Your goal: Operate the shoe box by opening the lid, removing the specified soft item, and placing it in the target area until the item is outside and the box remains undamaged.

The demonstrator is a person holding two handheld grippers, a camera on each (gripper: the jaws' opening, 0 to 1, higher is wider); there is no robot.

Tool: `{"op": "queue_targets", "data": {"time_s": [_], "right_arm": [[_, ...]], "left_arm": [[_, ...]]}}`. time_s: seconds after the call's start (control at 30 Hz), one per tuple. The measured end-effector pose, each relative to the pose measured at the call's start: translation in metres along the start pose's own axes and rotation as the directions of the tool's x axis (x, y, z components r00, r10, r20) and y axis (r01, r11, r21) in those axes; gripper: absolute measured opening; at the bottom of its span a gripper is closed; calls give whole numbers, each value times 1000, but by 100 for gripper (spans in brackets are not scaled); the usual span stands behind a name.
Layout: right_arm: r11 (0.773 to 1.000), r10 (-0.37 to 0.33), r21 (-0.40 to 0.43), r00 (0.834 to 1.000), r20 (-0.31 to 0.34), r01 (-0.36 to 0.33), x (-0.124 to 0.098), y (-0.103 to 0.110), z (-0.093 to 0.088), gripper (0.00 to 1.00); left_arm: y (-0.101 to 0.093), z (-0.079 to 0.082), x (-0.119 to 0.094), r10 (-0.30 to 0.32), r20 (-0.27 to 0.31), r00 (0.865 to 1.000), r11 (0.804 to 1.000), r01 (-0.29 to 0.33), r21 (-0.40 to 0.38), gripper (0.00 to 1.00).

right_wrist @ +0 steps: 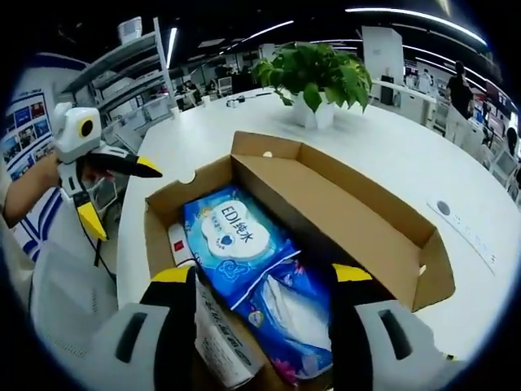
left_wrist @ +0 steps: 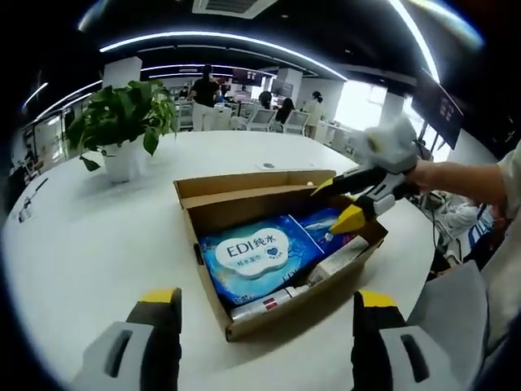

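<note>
White round table [left_wrist: 98, 244] spread wide, bearing the brown cardboard shoe box [left_wrist: 244, 322] near its middle, lid [left_wrist: 244, 183] already folded back on the far side and lying flat-open, walls looking sound. Opening step judged done; removal and placing still ahead. Inside, packed tight: blue wet-wipe pack [left_wrist: 254, 254] marked EDI, soft and probably the item meant, lying left of a darker blue tissue pack [left_wrist: 321, 220], with a small white carton [left_wrist: 338, 261] and a red-and-white one [left_wrist: 260, 305] wedged along the near wall. Nothing lifted out yet. Potted green plant [left_wrist: 122, 122] standing well apart on the far left of the table, no hindrance. Target area not marked anywhere visible, so cannot tell where. Right gripper [left_wrist: 342, 204] poised over the box's right end above the tissue pack, jaws spread, nothing between them; in its own view [right_wrist: 262, 281] hanging just above the two blue packs. Left gripper [left_wrist: 260, 305] near the box's front wall, jaws wide apart and bare. Tight packing and the neighbouring cartons likely to snag a careless pull; box wall close to the jaws.
</note>
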State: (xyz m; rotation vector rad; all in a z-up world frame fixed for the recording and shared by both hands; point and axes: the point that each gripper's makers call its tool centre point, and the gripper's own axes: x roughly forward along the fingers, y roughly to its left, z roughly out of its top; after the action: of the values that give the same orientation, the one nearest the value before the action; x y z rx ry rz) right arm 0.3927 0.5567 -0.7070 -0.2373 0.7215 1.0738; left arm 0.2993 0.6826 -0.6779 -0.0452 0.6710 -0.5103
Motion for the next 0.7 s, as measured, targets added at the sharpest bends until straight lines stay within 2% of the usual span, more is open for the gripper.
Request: {"op": "queue_targets", "data": {"time_s": [0.4,0.53,0.7], "right_arm": [[996,-1,85,999,-47,5,28,-7,-3,43],[993,-5,120,999,-50,11,35,-9,-4,41],[975,-23,217,997,-68,37,44,-19,-7,35]], "left_arm": [[9,4,-4,25,34,999,999,-24,-31,72],[13,5,-3,37,38,999,998,-35,-43,67],[17,5,-2,48,41,998,998,-46,-54,61]]}}
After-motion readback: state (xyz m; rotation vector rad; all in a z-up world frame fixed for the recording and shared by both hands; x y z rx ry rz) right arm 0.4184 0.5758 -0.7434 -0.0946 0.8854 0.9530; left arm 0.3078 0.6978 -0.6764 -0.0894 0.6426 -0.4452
